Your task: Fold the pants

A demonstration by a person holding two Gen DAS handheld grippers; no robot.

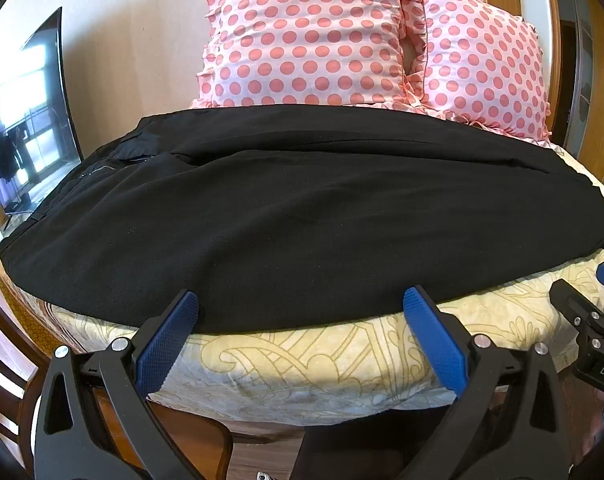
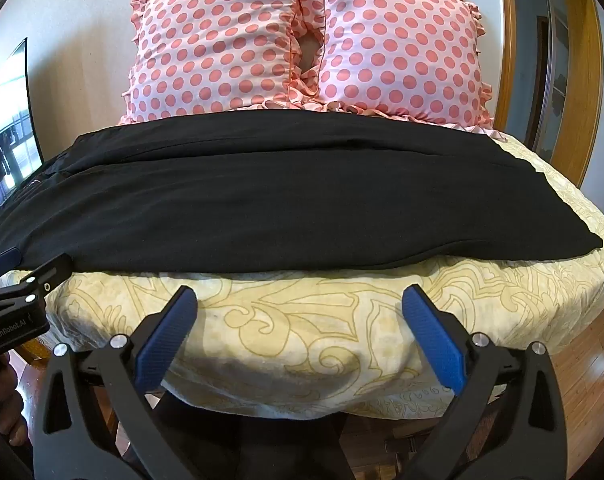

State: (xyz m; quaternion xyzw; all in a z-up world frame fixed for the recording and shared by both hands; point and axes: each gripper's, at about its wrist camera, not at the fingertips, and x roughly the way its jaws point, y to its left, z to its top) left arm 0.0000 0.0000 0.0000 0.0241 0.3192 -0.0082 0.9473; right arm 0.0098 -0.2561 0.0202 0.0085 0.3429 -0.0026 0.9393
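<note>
Pants [image 1: 302, 216] lie flat across the bed [image 1: 322, 360], black, soft, floppy, likely light; best pinched at the near edge. Left gripper [image 1: 300, 304] spread wide, tips at that hem; right gripper [image 2: 299, 300] wide too, just short of it

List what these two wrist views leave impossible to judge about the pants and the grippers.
- Pants waistband end: left wrist view, black fabric shows little detail.
- Far pant leg: both views, covered by the near fold.
- Right gripper: left wrist view, cut off by the frame edge.
- Left gripper: right wrist view, only one fingertip shows, cut by the edge.
</note>
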